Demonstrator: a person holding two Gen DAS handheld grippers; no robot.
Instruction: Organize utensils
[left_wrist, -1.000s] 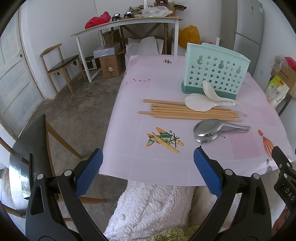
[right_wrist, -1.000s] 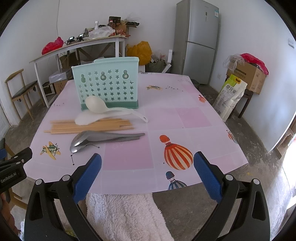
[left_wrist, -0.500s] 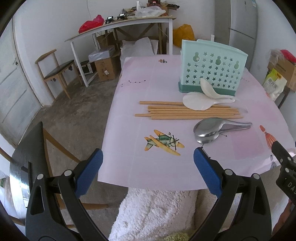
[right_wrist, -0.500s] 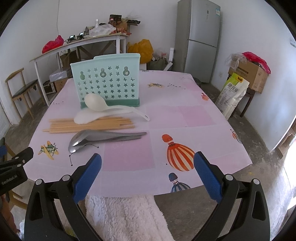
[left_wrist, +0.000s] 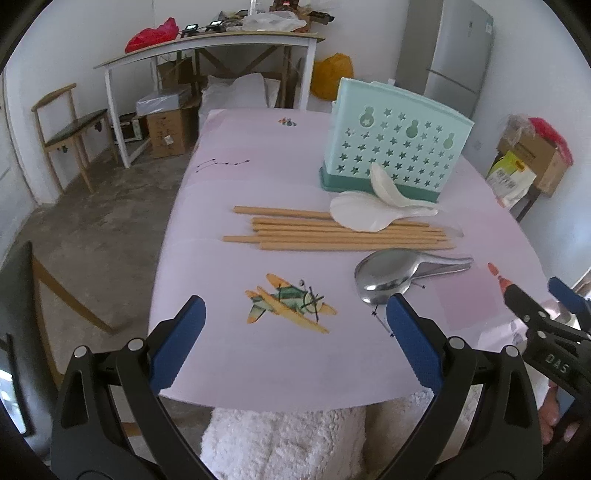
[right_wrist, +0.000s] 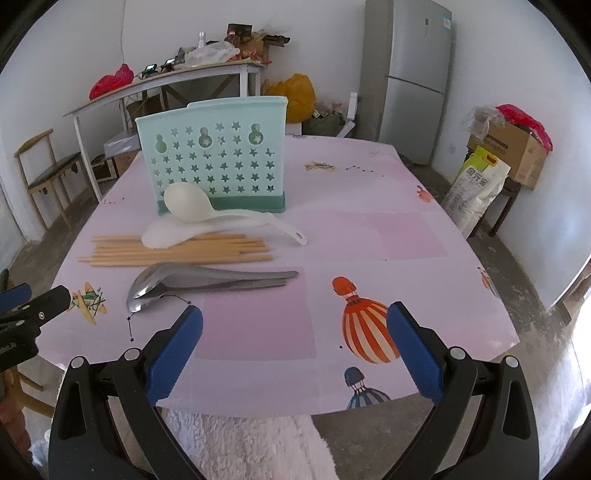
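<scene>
Roughly at the table's middle lie the utensils: 2 white plastic spoons (right_wrist: 192, 206), 2 metal spoons (right_wrist: 207, 280) nested together, and a bundle of wooden chopsticks (right_wrist: 177, 251), about 8 by the ends, though the exact count is hard to read. The white spoons rest partly on the chopsticks, just in front of 1 mint-green star-punched utensil holder (right_wrist: 210, 155) standing upright. The metal spoons lie just beside the chopsticks on the near side. All sit on the pink printed tablecloth (right_wrist: 369, 236).

The left gripper (left_wrist: 295, 332) hangs over the near table edge, jaws wide apart and empty. The right gripper (right_wrist: 295, 339) does likewise, jaws wide with nothing between them.

Compared with 1 second ago, both grippers have edged forward over the table, so the utensils look nearer; the 5 groups themselves have not shifted.
</scene>
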